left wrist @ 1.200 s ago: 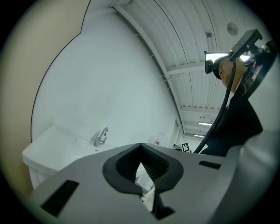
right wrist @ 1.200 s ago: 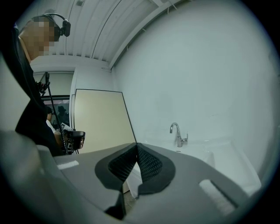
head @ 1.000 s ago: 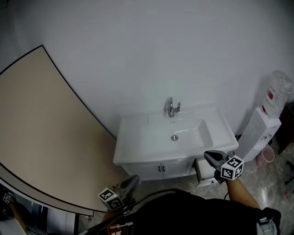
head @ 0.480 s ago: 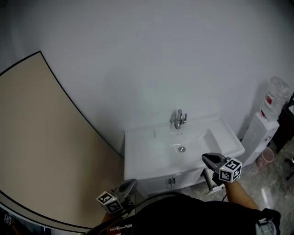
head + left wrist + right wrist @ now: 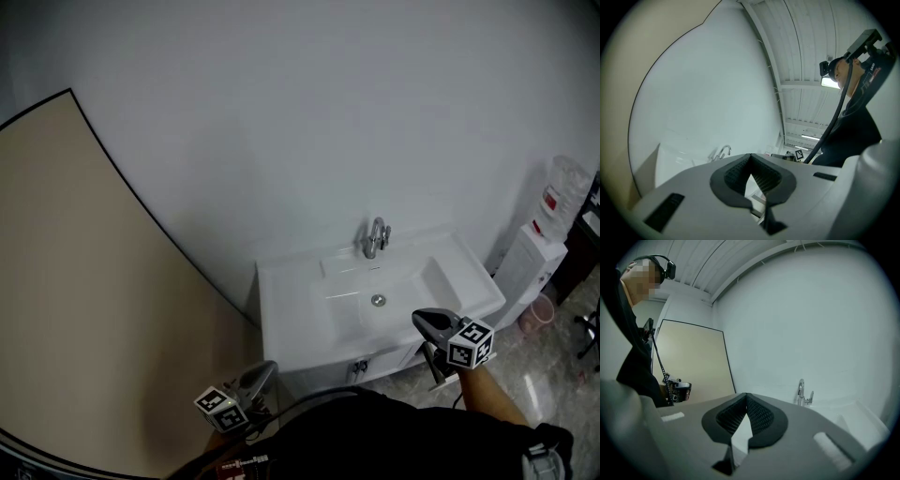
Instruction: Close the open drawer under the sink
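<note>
A white sink [image 5: 309, 300] with a chrome faucet [image 5: 376, 237] stands against the wall on a white cabinet [image 5: 361, 366]. Only a sliver of the open drawer [image 5: 437, 377] shows at the cabinet's right end, below my right gripper [image 5: 427, 321]. That gripper is shut and empty, over the basin's front right corner. My left gripper [image 5: 261, 375] is shut and empty too, low at the cabinet's left front. In the left gripper view the shut gripper [image 5: 750, 157] points at the faucet [image 5: 723, 151]. The right gripper view has the shut gripper [image 5: 746, 395] left of the faucet [image 5: 802, 392].
A large beige panel [image 5: 84, 309] leans against the wall at the left. Right of the sink stand a white water dispenser [image 5: 534, 262] and a pink bin [image 5: 537, 312]. The floor is grey marble-like tile [image 5: 544, 394].
In the head view the sink has slid right and down and looks nearer. Both grippers have moved toward it. The drawer, plainly open earlier, is now mostly behind the right gripper.
</note>
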A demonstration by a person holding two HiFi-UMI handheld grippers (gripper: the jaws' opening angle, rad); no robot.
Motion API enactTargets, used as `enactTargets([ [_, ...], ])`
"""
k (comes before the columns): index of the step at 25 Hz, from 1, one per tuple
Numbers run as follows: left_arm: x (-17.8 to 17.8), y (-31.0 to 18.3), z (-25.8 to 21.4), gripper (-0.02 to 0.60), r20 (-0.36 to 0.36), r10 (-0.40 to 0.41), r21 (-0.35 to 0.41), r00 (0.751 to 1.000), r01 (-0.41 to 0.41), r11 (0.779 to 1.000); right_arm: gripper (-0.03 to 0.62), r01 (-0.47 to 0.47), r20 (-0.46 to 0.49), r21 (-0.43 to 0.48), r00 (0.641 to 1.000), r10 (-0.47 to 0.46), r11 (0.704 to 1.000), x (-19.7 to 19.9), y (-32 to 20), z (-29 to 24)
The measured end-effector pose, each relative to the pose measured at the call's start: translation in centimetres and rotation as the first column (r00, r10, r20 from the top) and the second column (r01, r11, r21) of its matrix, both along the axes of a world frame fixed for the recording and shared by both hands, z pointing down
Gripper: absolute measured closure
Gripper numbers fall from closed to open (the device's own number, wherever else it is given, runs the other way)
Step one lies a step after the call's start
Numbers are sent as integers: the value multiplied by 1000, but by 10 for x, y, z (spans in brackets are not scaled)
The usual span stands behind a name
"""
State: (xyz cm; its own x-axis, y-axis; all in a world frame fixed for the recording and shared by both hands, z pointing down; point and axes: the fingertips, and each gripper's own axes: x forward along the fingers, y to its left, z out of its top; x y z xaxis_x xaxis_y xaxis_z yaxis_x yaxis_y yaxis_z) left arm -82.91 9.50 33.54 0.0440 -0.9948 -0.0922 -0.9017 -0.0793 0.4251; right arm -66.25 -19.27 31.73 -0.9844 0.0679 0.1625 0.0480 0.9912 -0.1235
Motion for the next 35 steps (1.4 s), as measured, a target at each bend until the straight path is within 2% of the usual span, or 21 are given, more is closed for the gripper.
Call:
enactTargets([
  [6, -21, -13, 9, 581, -30, -7, 11, 1000, 7, 1000, 592, 11, -7, 7, 1000, -11, 1000, -27, -14, 2],
  [13, -35, -56, 0, 581, -51, -77, 36, 996, 79, 996, 592, 78, -9, 4, 997, -78, 997, -54, -62, 10],
  [17, -27, -96, 2, 581, 1, -125, 3, 992, 125, 992, 592, 120, 14, 13, 993, -121, 993, -62, -108, 3],
  [21, -18, -132, 8, 581, 2, -142, 15, 990, 142, 990, 592, 153, 22, 5, 988, -153, 988, -65, -150, 3],
  [29, -4, -208, 4, 581, 6, -187, -41, 982, 187, 982, 592, 215, 17, -41, 977, -215, 976, -70, -222, 20],
  [33, -2, -232, 8, 581, -14, -217, -75, 976, 215, 974, 592, 237, 19, -69, 971, -236, 969, -75, -245, 34],
  [35, -4, -239, 15, 581, -8, -203, -72, 979, 202, 977, 592, 237, 15, -85, 971, -237, 968, -78, -253, 40],
])
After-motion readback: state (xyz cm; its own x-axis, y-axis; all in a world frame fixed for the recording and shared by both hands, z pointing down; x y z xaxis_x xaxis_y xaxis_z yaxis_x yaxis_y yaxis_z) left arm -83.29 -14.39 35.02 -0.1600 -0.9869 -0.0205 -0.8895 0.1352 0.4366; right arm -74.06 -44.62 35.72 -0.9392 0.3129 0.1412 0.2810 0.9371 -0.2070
